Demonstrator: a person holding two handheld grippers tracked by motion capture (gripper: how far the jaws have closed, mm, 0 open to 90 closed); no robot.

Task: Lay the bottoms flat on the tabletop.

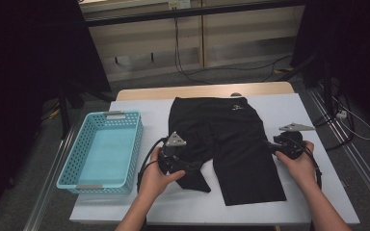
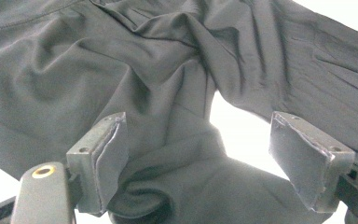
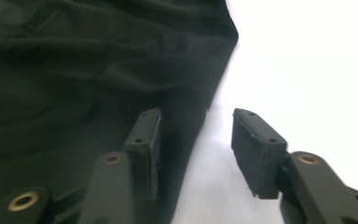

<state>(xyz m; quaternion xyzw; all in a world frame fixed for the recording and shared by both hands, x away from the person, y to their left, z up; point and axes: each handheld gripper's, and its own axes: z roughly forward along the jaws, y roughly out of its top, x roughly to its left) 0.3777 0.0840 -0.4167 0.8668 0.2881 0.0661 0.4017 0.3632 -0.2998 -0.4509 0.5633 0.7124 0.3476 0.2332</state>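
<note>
Two hands held two grippers low in the frame. The left gripper stood apart around a bunched leg of one pair of black shorts at centre; the right gripper stood apart at their right edge. One blue basket lay left.

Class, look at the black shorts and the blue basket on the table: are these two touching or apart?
Apart. The high view shows a strip of bare white table between the blue basket and the nearest edge of the black shorts.
</note>
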